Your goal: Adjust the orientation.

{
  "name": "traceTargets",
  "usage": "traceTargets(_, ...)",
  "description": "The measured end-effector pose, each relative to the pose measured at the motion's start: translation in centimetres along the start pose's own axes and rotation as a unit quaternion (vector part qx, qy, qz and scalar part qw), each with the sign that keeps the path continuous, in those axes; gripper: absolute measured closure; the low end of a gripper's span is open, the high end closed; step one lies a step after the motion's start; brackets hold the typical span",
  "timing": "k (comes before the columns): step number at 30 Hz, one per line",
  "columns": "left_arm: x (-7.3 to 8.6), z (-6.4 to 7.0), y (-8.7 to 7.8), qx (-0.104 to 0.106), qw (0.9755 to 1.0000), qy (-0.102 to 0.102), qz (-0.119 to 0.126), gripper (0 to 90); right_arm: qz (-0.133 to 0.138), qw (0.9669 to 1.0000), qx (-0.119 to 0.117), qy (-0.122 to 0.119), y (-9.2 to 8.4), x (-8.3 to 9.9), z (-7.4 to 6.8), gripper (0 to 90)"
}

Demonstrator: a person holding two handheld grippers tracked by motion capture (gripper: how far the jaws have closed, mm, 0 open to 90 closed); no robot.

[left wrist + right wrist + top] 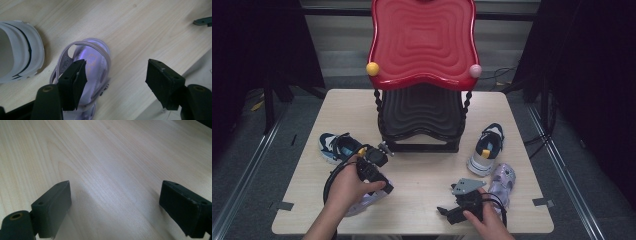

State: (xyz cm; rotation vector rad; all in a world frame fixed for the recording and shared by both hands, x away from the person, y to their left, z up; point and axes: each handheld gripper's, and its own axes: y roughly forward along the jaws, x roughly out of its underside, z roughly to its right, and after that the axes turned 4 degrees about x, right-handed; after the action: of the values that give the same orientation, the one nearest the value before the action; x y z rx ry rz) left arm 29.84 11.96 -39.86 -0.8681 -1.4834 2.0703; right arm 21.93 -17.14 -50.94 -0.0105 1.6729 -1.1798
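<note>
Table [422, 167] mid is free btwn both hands; two-tier rack [422, 100] blocks the back, w/ shoes on either side.

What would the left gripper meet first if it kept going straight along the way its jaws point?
Most likely the lilac sandal. In the left gripper view the left gripper stands open just above it, one jaw over the heel strap and the other over bare table. Depth is uncertain; that second jaw may reach the tabletop.

Table [150, 30]: your work surface is pale wood-grain laminate, smooth, matt.
Lilac sandal [95, 62]: translucent soft plastic, glossy.
Left gripper [116, 80] pads: black rubber-like, matt.
Red shelf top [422, 40]: ridged plastic, high gloss.
</note>
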Motion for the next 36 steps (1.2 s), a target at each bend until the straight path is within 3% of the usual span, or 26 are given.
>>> traceTargets(6, 0.0, -0.6, 1.3, -0.002, 0.9999, -0.004, 0.01, 36.7, -0.001, 1.0, -0.001, 0.001, 0.0, 0.0, 0.0, 10.0)
traceTargets(14, 0.2, -1.1, 2.8, -0.009, 0.9999, -0.003, 0.011, 51.0, -0.002, 1.0, -0.001, 0.0, 0.0, 0.0, 0.0, 10.0)
traceTargets(22, 0.9, -1.6, 3.9, -0.011, 0.9995, -0.002, 0.03, 63.1, -0.002, 1.0, -0.001, 0.0, 0.0, 0.0, 0.0, 10.0)
traceTargets(25, 1.0, -1.6, 3.9, 0.004, 0.9995, 0.004, 0.032, 78.4, -0.002, 1.0, -0.001, 0.0, 0.0, 0.0, 0.0, 10.0)
traceTargets(27, 0.9, -1.3, 3.6, 0.001, 0.9996, 0.01, 0.026, 79.6, -0.002, 1.0, -0.001, 0.0, 0.0, 0.0, 0.0, 10.0)
traceTargets(29, 0.7, -0.8, 3.2, 0.0, 0.9996, 0.029, 0.003, 82.9, -0.001, 1.0, -0.001, 0.001, 0.0, 0.0, 0.0, 10.0)
traceTargets(32, 0.7, -0.1, 2.7, -0.012, 0.9989, 0.046, -0.004, 83.3, -0.001, 1.0, -0.001, 0.001, 0.0, 0.0, 0.0, 10.0)
traceTargets(34, 0.9, 0.4, 1.9, -0.011, 0.998, 0.061, -0.004, 83.2, -0.001, 1.0, -0.001, 0.001, 0.0, 0.0, 0.0, 10.0)
traceTargets(36, 1.0, 0.5, 1.1, -0.008, 0.9982, 0.059, 0.008, 83.2, -0.001, 1.0, -0.001, 0.001, 0.0, 0.0, 0.0, 10.0)
